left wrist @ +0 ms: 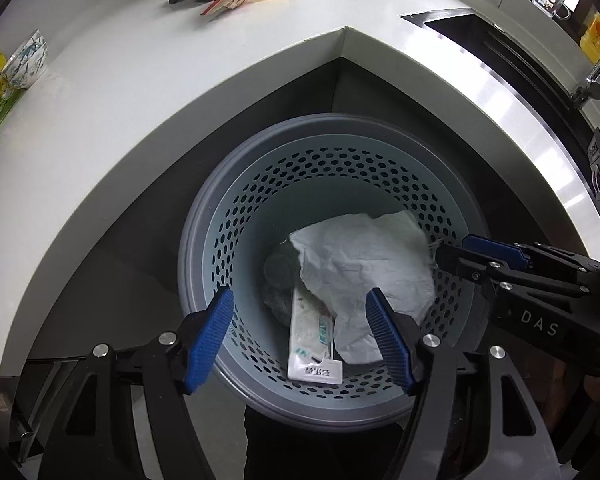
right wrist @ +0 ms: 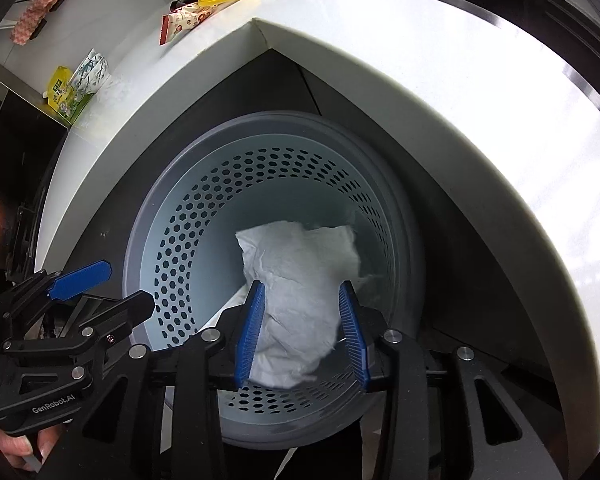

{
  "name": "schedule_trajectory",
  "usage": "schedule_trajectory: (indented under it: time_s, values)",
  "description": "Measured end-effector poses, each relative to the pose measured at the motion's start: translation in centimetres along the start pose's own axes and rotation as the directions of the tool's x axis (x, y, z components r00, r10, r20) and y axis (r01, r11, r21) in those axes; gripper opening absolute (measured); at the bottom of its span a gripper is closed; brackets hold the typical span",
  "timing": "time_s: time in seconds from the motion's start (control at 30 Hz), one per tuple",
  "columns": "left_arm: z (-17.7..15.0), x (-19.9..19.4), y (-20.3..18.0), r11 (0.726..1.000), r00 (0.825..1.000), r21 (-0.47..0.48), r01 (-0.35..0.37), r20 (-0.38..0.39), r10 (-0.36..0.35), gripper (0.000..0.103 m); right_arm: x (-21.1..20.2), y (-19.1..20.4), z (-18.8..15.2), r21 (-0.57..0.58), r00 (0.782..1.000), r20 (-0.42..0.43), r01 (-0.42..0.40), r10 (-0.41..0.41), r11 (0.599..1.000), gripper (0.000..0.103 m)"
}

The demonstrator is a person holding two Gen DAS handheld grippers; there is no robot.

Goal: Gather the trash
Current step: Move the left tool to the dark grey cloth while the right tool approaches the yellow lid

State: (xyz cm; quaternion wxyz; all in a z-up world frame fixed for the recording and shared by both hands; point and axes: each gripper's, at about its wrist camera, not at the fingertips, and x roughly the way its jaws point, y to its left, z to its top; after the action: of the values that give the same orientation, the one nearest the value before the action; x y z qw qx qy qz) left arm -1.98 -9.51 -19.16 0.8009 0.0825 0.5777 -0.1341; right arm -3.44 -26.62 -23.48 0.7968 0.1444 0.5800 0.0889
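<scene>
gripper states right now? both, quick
Left hand-held gripper: open, holding nothing, over the bin.
Right hand-held gripper: open, crumpled paper between the pads, not gripped.

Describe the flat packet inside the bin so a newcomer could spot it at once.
Find the round perforated bin on the floor under the white counter's corner. At its bottom, half under the crumpled white paper, lies a long flat white wrapper with green print, the only straight-edged, printed item there.
</scene>
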Motion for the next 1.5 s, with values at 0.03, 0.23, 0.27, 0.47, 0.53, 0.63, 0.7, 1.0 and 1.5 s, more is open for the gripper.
schedule_trajectory:
  time_s: [0.03, 0.23, 0.27, 0.47, 0.53, 0.63, 0.7, 1.0, 1.5]
  values:
    - [0.1, -0.1, 0.0, 1.0, 1.0, 0.0, -0.003, 0.002, 0.003, 0.068, -0.1, 0.0, 0.0, 0.002, 1.0, 0.002, -0.001, 0.001, 1.0, 0.037]
    - [-0.1, -1.1, 0.5, 1.0, 1.0, -0.005, -0.012, 0.013, 0.012, 0.068, -0.6, 0.0, 0.1, 0.004, 1.0, 0.009, -0.009, 0.009, 1.0, 0.037]
    - [0.0, -1.2, 0.6, 1.0, 1.0, -0.007, -0.014, 0.016, 0.014, 0.068, -0.7, 0.1, 0.1, 0.005, 1.0, 0.011, -0.01, 0.01, 1.0, 0.038]
    - [0.5, -2.8, 1.5, 0.999, 0.998, -0.025, -0.03, 0.05, 0.031, 0.075, -2.2, 0.6, 0.4, -0.002, 0.999, 0.033, -0.014, 0.014, 1.0, 0.043]
    - [0.8, -3.7, 2.0, 0.999, 0.997, -0.032, -0.034, 0.069, 0.036, 0.076, -2.9, 0.8, 0.7, -0.008, 0.999, 0.044, -0.014, 0.014, 1.0, 0.046]
    - [1.5, -5.2, 2.7, 0.998, 0.993, -0.049, -0.04, 0.106, 0.045, 0.081, -4.4, 1.6, 1.4, -0.024, 0.997, 0.079, -0.016, 0.018, 1.0, 0.049]
    - [2.1, -6.4, 3.3, 0.997, 0.99, -0.063, -0.042, 0.133, 0.05, 0.083, -5.3, 2.2, 2.0, -0.032, 0.994, 0.108, -0.02, 0.024, 0.999, 0.05]
    - [6.7, -10.6, 7.0, 0.991, 0.955, -0.115, -0.066, 0.281, 0.096, 0.091, -9.2, 4.3, 6.6, -0.05, 0.965, 0.262, -0.014, 0.027, 0.999, 0.061]
    - [19.1, -9.3, 14.3, 0.994, 0.875, -0.088, -0.061, 0.475, 0.096, 0.096, -5.6, 7.7, 19.7, -0.034, 0.897, 0.44, 0.052, -0.032, 0.998, 0.078]
